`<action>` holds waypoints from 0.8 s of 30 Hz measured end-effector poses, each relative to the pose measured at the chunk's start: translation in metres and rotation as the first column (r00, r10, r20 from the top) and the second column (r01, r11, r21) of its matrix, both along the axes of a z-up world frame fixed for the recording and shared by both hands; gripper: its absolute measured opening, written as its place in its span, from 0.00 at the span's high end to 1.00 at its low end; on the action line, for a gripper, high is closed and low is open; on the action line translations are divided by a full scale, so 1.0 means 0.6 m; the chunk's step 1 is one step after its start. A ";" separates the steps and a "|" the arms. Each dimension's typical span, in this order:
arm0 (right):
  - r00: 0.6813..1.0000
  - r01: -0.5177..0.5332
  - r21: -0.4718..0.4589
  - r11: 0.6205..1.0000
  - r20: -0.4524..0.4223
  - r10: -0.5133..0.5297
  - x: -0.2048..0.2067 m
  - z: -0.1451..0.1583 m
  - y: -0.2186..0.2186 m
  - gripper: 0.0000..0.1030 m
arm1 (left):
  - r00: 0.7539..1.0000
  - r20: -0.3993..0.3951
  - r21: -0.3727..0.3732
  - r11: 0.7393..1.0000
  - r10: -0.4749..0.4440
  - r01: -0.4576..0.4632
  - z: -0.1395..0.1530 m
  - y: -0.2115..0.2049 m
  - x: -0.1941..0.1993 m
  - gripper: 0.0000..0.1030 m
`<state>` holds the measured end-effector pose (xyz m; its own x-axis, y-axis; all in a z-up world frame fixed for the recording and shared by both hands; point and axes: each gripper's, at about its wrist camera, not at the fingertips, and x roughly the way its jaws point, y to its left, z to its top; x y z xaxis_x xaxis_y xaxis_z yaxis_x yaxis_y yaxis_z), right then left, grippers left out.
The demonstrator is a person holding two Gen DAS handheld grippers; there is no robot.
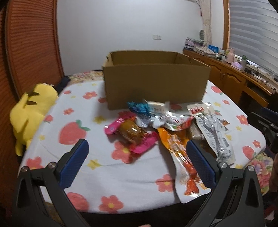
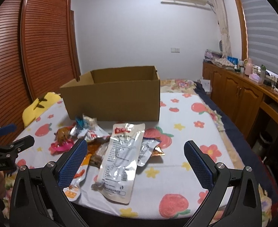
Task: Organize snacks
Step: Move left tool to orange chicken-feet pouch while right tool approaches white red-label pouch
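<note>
An open cardboard box (image 1: 156, 81) (image 2: 112, 98) stands at the back of a table covered with a strawberry-print cloth (image 1: 108, 172) (image 2: 186, 151). In front of it lies a heap of snack packets: a pink-wrapped pastry (image 1: 133, 134) (image 2: 62, 143), a blue wrapper (image 1: 139, 107) (image 2: 79, 123), an orange pouch (image 1: 178, 151) and a long silver pouch (image 1: 212, 132) (image 2: 120, 160). My left gripper (image 1: 137, 146) hovers open above the pink pastry and orange pouch. My right gripper (image 2: 135, 147) hovers open over the silver pouch. Neither holds anything.
A yellow plush toy (image 1: 31, 111) (image 2: 38, 106) lies at the table's left edge beside a slatted wooden wardrobe (image 2: 34, 47). A wooden sideboard (image 2: 243, 94) with bottles and clutter runs along the right wall. The other gripper shows in each view's edge.
</note>
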<state>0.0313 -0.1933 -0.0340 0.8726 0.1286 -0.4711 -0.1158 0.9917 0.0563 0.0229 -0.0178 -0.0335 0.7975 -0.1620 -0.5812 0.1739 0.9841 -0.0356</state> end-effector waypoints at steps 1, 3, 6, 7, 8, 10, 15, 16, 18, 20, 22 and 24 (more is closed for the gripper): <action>1.000 -0.002 -0.001 1.000 -0.005 0.002 0.002 -0.004 -0.001 0.00 | 1.000 -0.013 -0.009 1.000 -0.014 0.014 -0.005 -0.003 0.003 0.00; 1.000 -0.005 -0.005 1.000 -0.016 0.005 0.007 -0.011 -0.004 0.00 | 0.998 -0.041 -0.025 0.999 -0.039 0.038 -0.015 -0.010 0.011 0.02; 0.999 -0.019 -0.003 1.000 -0.036 0.019 0.015 -0.019 -0.008 0.00 | 0.991 -0.094 -0.047 0.995 -0.094 0.090 -0.030 -0.027 0.023 0.03; 0.999 -0.024 -0.001 1.000 -0.042 0.024 0.017 -0.021 -0.010 0.01 | 0.988 -0.107 -0.054 0.993 -0.110 0.105 -0.033 -0.032 0.027 0.03; 0.998 -0.029 0.003 1.000 -0.048 0.029 0.019 -0.023 -0.011 0.02 | 0.985 -0.118 -0.062 0.991 -0.124 0.117 -0.036 -0.037 0.031 0.03; 0.997 -0.044 0.020 0.999 -0.063 0.045 0.023 -0.028 -0.014 0.02 | 0.977 -0.151 -0.081 0.987 -0.151 0.140 -0.044 -0.048 0.039 0.03; 0.990 -0.085 0.045 0.995 -0.112 0.089 0.037 -0.042 -0.015 0.06 | 0.961 -0.199 -0.071 0.981 -0.191 0.180 -0.056 -0.077 0.056 0.06; 0.988 -0.092 0.047 0.995 -0.124 0.097 0.040 -0.046 -0.014 0.07 | 0.958 -0.209 -0.075 0.980 -0.196 0.184 -0.059 -0.080 0.059 0.06; 0.984 -0.100 0.053 0.994 -0.142 0.107 0.046 -0.054 -0.013 0.10 | 0.947 -0.241 -0.095 0.976 -0.212 0.194 -0.066 -0.084 0.069 0.12; 0.980 -0.107 0.068 0.992 -0.160 0.116 0.049 -0.061 -0.014 0.11 | 0.935 -0.273 -0.109 0.973 -0.225 0.202 -0.074 -0.089 0.076 0.18; 0.978 -0.109 0.075 0.991 -0.171 0.121 0.049 -0.064 -0.015 0.11 | 0.927 -0.302 -0.110 0.974 -0.225 0.200 -0.081 -0.093 0.083 0.25; 0.977 -0.112 0.071 0.991 -0.175 0.123 0.048 -0.066 -0.014 0.11 | 0.925 -0.313 -0.099 0.976 -0.217 0.196 -0.088 -0.098 0.089 0.25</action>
<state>0.0604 -0.2019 -0.0738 0.7522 0.2580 -0.6064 -0.2137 0.9659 0.1458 0.0764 -0.0769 -0.0861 0.5161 -0.3485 -0.7824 0.3417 0.9214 -0.1850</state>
